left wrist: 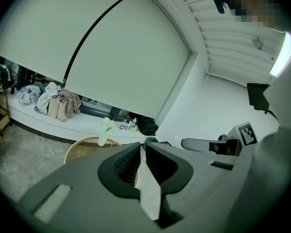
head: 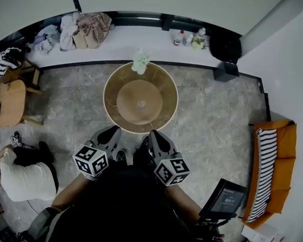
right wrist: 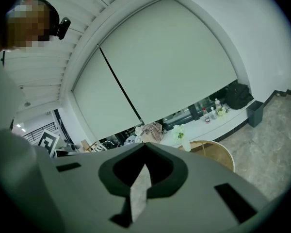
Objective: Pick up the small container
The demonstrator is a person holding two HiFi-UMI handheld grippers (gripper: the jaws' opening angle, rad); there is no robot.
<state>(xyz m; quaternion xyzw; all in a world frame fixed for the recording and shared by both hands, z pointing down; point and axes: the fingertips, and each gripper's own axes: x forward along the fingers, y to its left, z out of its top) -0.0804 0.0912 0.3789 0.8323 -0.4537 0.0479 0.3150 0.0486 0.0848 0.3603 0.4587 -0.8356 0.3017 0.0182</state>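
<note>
Two claws: I'm holding left gripper (head: 114,130), right gripper (head: 153,134) at table (head: 110,87)'s near edge.
Jaws: pressing together (empty).

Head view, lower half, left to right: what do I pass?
Person → left gripper → right gripper → screen → sofa

Home lounge here: round wooden table (head: 140,98), orange sofa (head: 279,185), clothes (head: 86,30) piled on the window ledge (head: 136,43), roller blinds (left wrist: 131,57) above.
</note>
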